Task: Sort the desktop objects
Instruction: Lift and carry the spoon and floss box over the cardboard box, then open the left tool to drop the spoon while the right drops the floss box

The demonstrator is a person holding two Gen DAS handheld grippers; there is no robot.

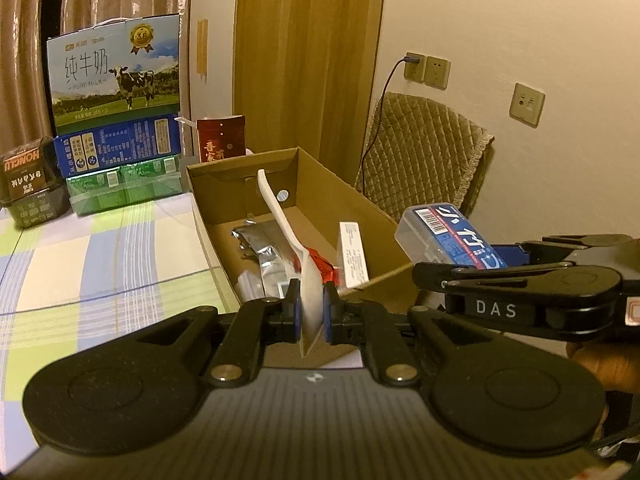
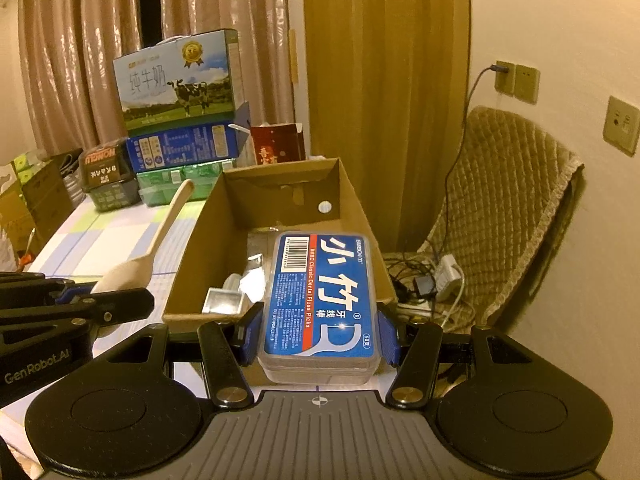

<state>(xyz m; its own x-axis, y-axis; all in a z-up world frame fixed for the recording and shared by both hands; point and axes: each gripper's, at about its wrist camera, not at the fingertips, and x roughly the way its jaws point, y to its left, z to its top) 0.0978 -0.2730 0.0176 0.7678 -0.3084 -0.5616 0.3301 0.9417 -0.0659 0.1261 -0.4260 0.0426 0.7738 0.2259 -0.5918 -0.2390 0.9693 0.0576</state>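
My left gripper (image 1: 311, 311) is shut on the bowl of a pale spoon (image 1: 276, 208), whose handle points up and away over the open cardboard box (image 1: 224, 200). Seen from the right wrist, the same spoon (image 2: 160, 236) hangs left of the box (image 2: 192, 256). My right gripper (image 2: 319, 334) is shut on a clear box of dental floss picks (image 2: 324, 300) with a blue label, held over the near end of the cardboard box. That floss box (image 1: 448, 236) also shows at the right of the left wrist view. Inside the cardboard box lie a silver foil pouch (image 1: 264, 248), a red wrapper (image 1: 322, 266) and a white carton (image 1: 354, 256).
Stacked milk cartons (image 1: 116, 92) and a dark package (image 1: 30, 188) stand at the back of the checked tablecloth (image 1: 80, 264). A red box (image 1: 220, 138) sits behind the cardboard box. A padded chair (image 2: 508, 208), cables and a power strip (image 2: 436, 280) lie to the right.
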